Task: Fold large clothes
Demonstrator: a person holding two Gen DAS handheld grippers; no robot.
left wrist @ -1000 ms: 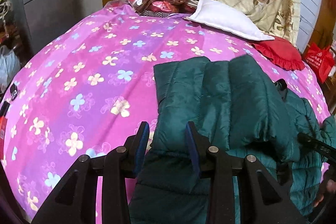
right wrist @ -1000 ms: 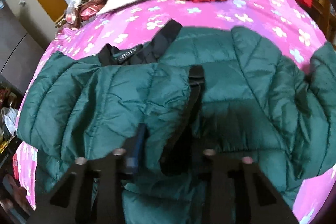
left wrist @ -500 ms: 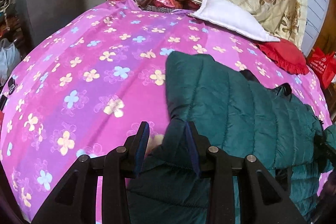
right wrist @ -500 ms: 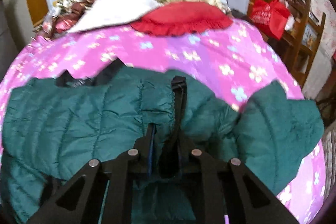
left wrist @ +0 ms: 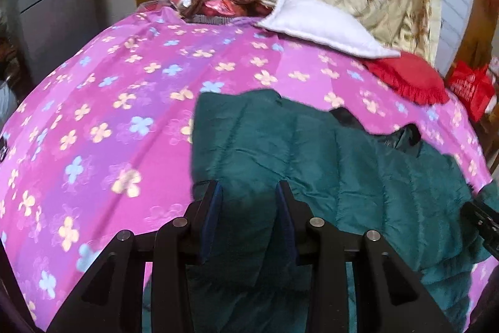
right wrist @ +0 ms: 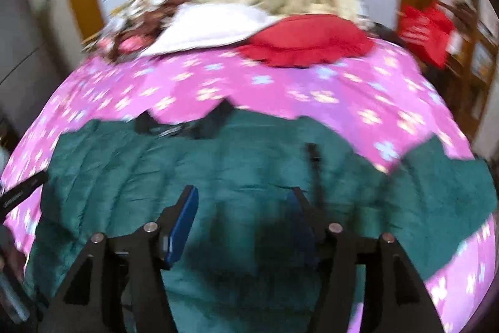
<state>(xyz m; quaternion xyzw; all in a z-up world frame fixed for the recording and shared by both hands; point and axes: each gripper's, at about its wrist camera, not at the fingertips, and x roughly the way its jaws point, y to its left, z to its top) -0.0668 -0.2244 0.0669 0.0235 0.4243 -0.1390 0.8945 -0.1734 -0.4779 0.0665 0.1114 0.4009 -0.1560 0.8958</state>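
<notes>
Although the left wrist view is a little smeared, the green puffer jacket (left wrist: 312,164) clearly lies on the bed (left wrist: 103,120), on the flowered pink sheet, nearer us than the white pillow (left wrist: 318,24) and red cushion (left wrist: 408,77). The left gripper (left wrist: 248,198) has its jaws parted with a bulge of the jacket's quilted edge between them; whether they pinch it I cannot tell. Its black collar (left wrist: 402,136) points toward the pillow.

From the right wrist view, blurrier, the jacket (right wrist: 249,164) runs crosswise, its long axis parallel to the pillow's (right wrist: 212,27) edge, one sleeve (right wrist: 449,173) flung away from the collar (right wrist: 187,127). The right gripper (right wrist: 243,202) hovers over the jacket with jaws spread wide, gripping nothing.

I judge it light, soft, puffy and slippery, apt to spring open; hems, cuffs or the collar offer firmer holds than the padded panels.
</notes>
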